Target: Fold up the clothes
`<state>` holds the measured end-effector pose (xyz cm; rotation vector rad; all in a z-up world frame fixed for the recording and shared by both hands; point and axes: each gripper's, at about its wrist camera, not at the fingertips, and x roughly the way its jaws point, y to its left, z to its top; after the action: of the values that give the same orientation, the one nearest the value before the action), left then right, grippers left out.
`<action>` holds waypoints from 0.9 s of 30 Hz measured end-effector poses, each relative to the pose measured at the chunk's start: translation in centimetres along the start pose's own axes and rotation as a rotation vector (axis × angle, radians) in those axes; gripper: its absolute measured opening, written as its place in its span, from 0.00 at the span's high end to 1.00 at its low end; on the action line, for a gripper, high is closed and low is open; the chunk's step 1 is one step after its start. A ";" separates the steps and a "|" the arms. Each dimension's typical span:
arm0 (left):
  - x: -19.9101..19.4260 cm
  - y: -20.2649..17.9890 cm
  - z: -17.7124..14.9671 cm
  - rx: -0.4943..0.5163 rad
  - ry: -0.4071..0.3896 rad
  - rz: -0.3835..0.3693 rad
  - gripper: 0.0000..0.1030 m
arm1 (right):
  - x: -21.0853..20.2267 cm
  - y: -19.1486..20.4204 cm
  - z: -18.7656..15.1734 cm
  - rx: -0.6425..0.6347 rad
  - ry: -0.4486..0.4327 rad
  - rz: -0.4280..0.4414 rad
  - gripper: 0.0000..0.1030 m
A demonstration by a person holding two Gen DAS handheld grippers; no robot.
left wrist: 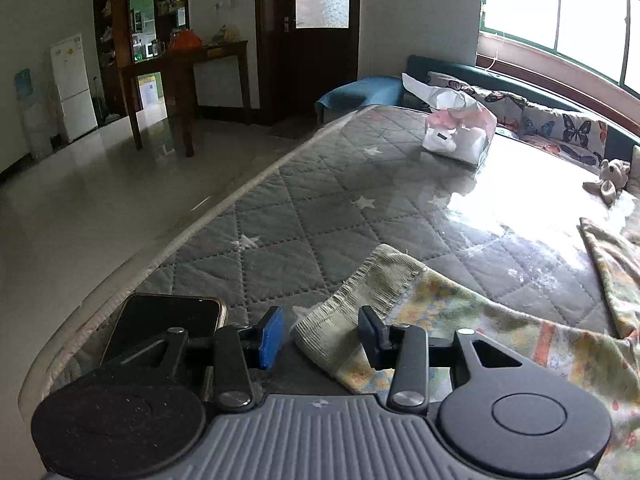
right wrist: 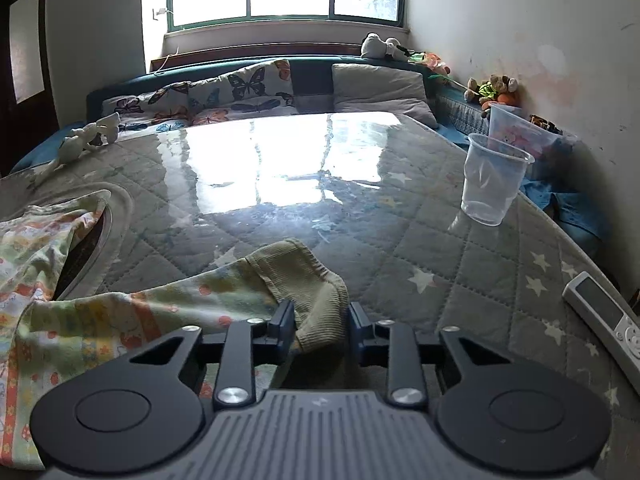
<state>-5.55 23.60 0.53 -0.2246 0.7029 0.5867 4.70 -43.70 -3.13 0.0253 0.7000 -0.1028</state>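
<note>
A small pastel-printed top (right wrist: 80,312) lies spread on the quilted grey mattress (right wrist: 420,240), its neck opening (right wrist: 100,236) at the left. In the left wrist view one sleeve (left wrist: 500,320) ends in a ribbed pale-green cuff (left wrist: 352,308). That cuff lies between the pads of my left gripper (left wrist: 321,334), which is open, with a gap at the blue pad. In the right wrist view the other ribbed cuff (right wrist: 316,284) is bunched between the pads of my right gripper (right wrist: 321,324), which is shut on it.
A dark phone (left wrist: 160,328) lies by the mattress edge, left of the left gripper. A pink-and-white bag (left wrist: 460,132) and a plush toy (left wrist: 610,178) sit farther up. A clear plastic cup (right wrist: 490,180) and a grey remote (right wrist: 604,324) are at the right. Pillows line the headboard.
</note>
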 end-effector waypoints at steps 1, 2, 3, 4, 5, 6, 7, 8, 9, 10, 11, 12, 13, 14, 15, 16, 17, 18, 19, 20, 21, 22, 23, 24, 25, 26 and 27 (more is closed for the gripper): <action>0.0 0.0 0.0 0.001 0.000 -0.002 0.57 | 0.0 0.0 0.0 0.003 0.000 0.000 0.77; 0.0 0.0 0.0 0.004 0.000 -0.009 0.57 | -0.1 0.0 0.0 0.006 0.000 -0.001 0.79; 0.0 -0.1 -0.1 0.010 -0.002 -0.020 0.61 | -0.2 0.0 -0.1 0.010 0.000 -0.001 0.81; 0.0 -0.1 -0.2 0.015 -0.004 -0.031 0.68 | -0.2 0.0 -0.1 0.014 -0.001 -0.002 0.84; -0.1 -0.2 -0.2 0.019 -0.005 -0.043 0.73 | -0.4 0.1 -0.2 0.015 -0.002 -0.004 0.85; -0.1 -0.3 -0.2 0.022 -0.005 -0.057 0.85 | -0.4 0.1 -0.3 0.016 -0.005 -0.009 0.86; -0.1 -0.4 -0.1 0.024 -0.006 -0.071 0.90 | -0.6 0.1 -0.3 0.018 -0.009 -0.015 0.87; -0.1 -0.7 -0.1 0.036 -0.010 -0.070 0.90 | -0.7 0.0 -0.4 0.021 -0.012 -0.022 0.89; -0.1 -1.1 -0.1 0.064 -0.022 -0.052 0.91 | -0.9 0.0 -0.5 0.025 -0.016 -0.028 0.90; -0.2 -1.6 -0.2 0.093 -0.037 -0.033 0.91 | -1.1 0.0 -0.6 0.028 -0.020 -0.036 0.91; -0.2 -1.8 -0.2 0.106 -0.046 -0.024 0.91 | -1.3 -0.1 -0.8 0.030 -0.024 -0.046 0.91; -0.1 -2.0 -0.1 0.112 -0.052 -0.020 0.91 | -1.5 -0.1 -0.9 0.032 -0.028 -0.056 0.91; -0.1 -2.0 0.1 0.111 -0.056 -0.017 0.91 | -1.8 -0.2 -1.0 0.037 -0.030 -0.062 0.91; -0.1 -1.9 0.2 0.104 -0.059 -0.014 0.91 | -2.1 -0.3 -1.1 0.042 -0.030 -0.070 0.91; -0.1 -1.8 0.4 0.098 -0.065 -0.011 0.91 | -2.4 -0.4 -1.2 0.045 -0.030 -0.077 0.91; -0.1 -1.7 0.6 0.099 -0.070 -0.006 0.92 | -2.7 -0.3 -1.5 0.042 -0.029 -0.082 0.91; -0.1 -1.7 0.8 0.106 -0.070 -0.001 0.92 | -2.9 -0.3 -1.7 0.040 -0.027 -0.088 0.91; 0.0 -1.7 0.9 0.112 -0.071 0.004 0.92 | -3.0 -0.3 -1.9 0.039 -0.026 -0.092 0.91; 0.1 -1.7 1.0 0.116 -0.066 0.007 0.92 | -3.1 -0.3 -2.2 0.041 -0.023 -0.092 0.90; 0.4 -1.7 1.0 0.118 -0.056 0.006 0.92 | -3.1 -0.3 -2.3 0.043 -0.022 -0.093 0.89; 0.6 -1.6 1.0 0.118 -0.045 0.005 0.91 | -3.1 -0.3 -2.4 0.045 -0.025 -0.096 0.88; 0.9 -1.6 1.0 0.117 -0.034 0.004 0.91 | -3.1 -0.4 -2.5 0.048 -0.026 -0.098 0.82; 1.1 -1.5 1.0 0.115 -0.022 0.002 0.91 | -3.1 -0.6 -2.4 0.053 -0.025 -0.099 0.76; 1.3 -1.5 1.1 0.113 -0.016 0.001 0.91 | -3.2 -0.8 -2.2 0.061 -0.024 -0.096 0.76; 1.3 -1.5 1.2 0.111 -0.015 0.000 0.88 | -3.4 -1.0 -2.0 0.070 -0.022 -0.094 0.74; 1.3 -1.4 1.3 0.107 -0.010 -0.003 0.87 | -3.5 -1.2 -1.8 0.074 -0.023 -0.092 0.74; 1.3 -1.3 1.4 0.102 -0.005 -0.006 0.85 | -3.7 -1.2 -1.5 0.068 -0.028 -0.089 0.74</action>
<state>-3.27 23.65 0.77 -0.1302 0.7251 0.5440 0.77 -44.46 -1.84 0.0578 0.6693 -0.2120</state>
